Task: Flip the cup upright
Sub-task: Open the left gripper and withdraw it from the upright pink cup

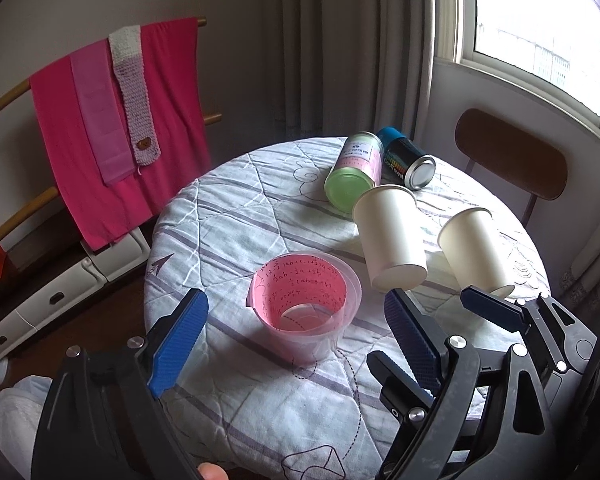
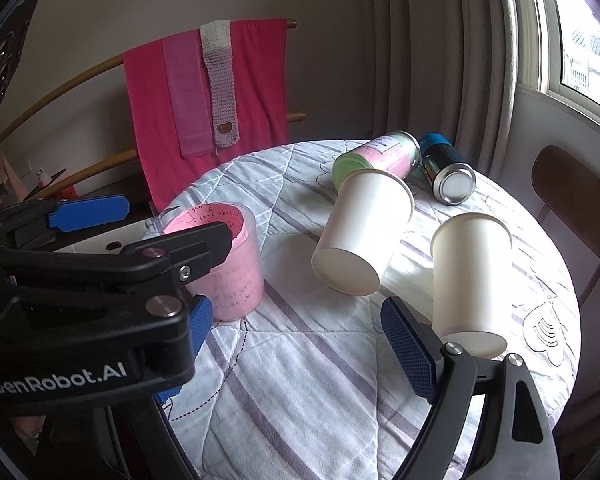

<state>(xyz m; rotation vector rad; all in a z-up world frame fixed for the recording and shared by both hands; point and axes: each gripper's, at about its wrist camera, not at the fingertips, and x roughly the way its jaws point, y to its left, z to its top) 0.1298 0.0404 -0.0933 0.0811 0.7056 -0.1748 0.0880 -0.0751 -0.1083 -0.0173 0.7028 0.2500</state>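
Two white paper cups lie tipped over on the round table, bases toward me: one in the middle [image 1: 392,236] [image 2: 360,232] and one to the right [image 1: 476,248] [image 2: 470,276]. A clear plastic cup lined with pink paper [image 1: 306,308] [image 2: 228,264] stands upright on the near left. My left gripper [image 1: 296,332] is open around the pink cup, a little above and in front of it. My right gripper [image 2: 296,320] is open and empty, its right finger [image 2: 412,356] just before the right paper cup's base. The right gripper also shows in the left wrist view [image 1: 496,308].
A pink-and-green can [image 1: 354,168] [image 2: 376,156] and a dark can with a blue cap [image 1: 410,160] [image 2: 446,172] lie at the back of the quilted tablecloth [image 1: 228,240]. A brown chair [image 1: 512,152] stands behind the table. Pink towels hang on a rack [image 1: 116,120] at left.
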